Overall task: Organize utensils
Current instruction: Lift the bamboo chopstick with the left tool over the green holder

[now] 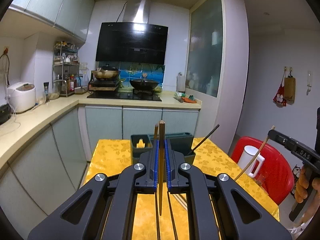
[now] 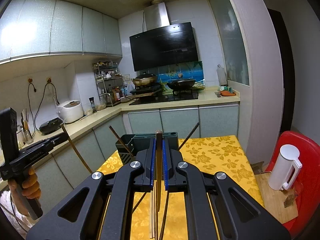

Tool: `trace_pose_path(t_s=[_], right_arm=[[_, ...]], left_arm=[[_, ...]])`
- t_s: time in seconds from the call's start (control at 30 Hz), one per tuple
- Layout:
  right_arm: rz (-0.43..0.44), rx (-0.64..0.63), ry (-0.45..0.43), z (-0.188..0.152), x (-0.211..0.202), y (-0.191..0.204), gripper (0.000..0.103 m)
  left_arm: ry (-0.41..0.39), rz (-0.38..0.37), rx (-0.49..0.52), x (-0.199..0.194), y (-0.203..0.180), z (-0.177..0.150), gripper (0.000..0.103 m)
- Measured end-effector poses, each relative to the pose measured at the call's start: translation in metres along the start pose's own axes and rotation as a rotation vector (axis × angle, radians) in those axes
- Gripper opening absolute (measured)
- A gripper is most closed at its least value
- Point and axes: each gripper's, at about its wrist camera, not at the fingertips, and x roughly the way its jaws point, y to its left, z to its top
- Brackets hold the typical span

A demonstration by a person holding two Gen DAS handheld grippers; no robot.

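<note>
My left gripper [image 1: 161, 140] is shut on a brown chopstick [image 1: 161, 170] held upright above the yellow table [image 1: 108, 156]. My right gripper [image 2: 158, 142] is shut on another brown chopstick [image 2: 158, 168], also upright. A dark green utensil holder [image 1: 140, 149] stands at the table's far end just beyond both grippers; it also shows in the right wrist view [image 2: 126, 150]. A dark chopstick [image 1: 204, 140] leans out of its right side, and another [image 2: 120, 140] leans at its left in the right wrist view. Several loose chopsticks [image 2: 152, 216] lie on the table under the grippers.
A white kettle [image 2: 284, 168] stands on a wooden board on a red stool [image 2: 300, 150] right of the table. Kitchen cabinets and a counter [image 1: 40, 116] run along the left and back, with a stove and woks [image 1: 144, 84].
</note>
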Motion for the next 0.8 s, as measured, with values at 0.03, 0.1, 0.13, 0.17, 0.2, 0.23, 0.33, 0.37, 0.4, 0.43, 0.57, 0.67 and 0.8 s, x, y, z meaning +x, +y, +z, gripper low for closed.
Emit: trace_pose_path(t_s=[0.03, 0.1, 0.13, 0.17, 0.2, 0.23, 0.33, 0.37, 0.4, 0.43, 0.57, 0.67, 0.8], right_arm=[[0.000, -0.001, -0.002, 0.003, 0.002, 0.001, 0.007], [0.000, -0.002, -0.006, 0.006, 0.004, 0.001, 0.007], [-0.002, -0.005, -0.010, 0.009, 0.005, 0.002, 0.007], [-0.004, -0.007, -0.014, 0.012, 0.006, 0.002, 0.007], [-0.005, -0.008, -0.019, 0.015, 0.008, 0.003, 0.007], [-0.005, -0.008, -0.025, 0.019, 0.009, 0.003, 0.007], [-0.009, -0.019, -0.047, 0.035, 0.013, 0.005, 0.007], [-0.011, -0.023, -0.051, 0.040, 0.017, 0.006, 0.007], [-0.014, -0.028, -0.055, 0.045, 0.019, 0.007, 0.007], [-0.018, -0.034, -0.062, 0.051, 0.022, 0.008, 0.007], [-0.032, -0.050, -0.083, 0.068, 0.035, 0.006, 0.007], [-0.038, -0.053, -0.095, 0.078, 0.048, 0.003, 0.007], [-0.035, -0.052, -0.095, 0.086, 0.069, -0.001, 0.007]], left_arm=[[-0.005, -0.005, 0.003, 0.000, -0.002, 0.004, 0.005], [-0.014, -0.012, 0.010, 0.001, -0.007, 0.013, 0.005], [-0.025, -0.014, 0.019, 0.001, -0.011, 0.020, 0.005], [-0.032, -0.014, 0.027, 0.002, -0.015, 0.025, 0.005], [-0.040, -0.013, 0.033, 0.002, -0.017, 0.029, 0.005], [-0.049, -0.011, 0.042, 0.004, -0.021, 0.036, 0.005], [-0.072, -0.006, 0.060, 0.011, -0.031, 0.054, 0.005], [-0.079, -0.004, 0.065, 0.015, -0.035, 0.061, 0.005], [-0.086, -0.002, 0.068, 0.019, -0.038, 0.068, 0.005], [-0.091, -0.001, 0.070, 0.022, -0.041, 0.073, 0.005], [-0.115, 0.008, 0.077, 0.039, -0.050, 0.095, 0.005], [-0.117, 0.019, 0.083, 0.057, -0.055, 0.106, 0.005], [-0.106, 0.029, 0.082, 0.087, -0.057, 0.114, 0.005]])
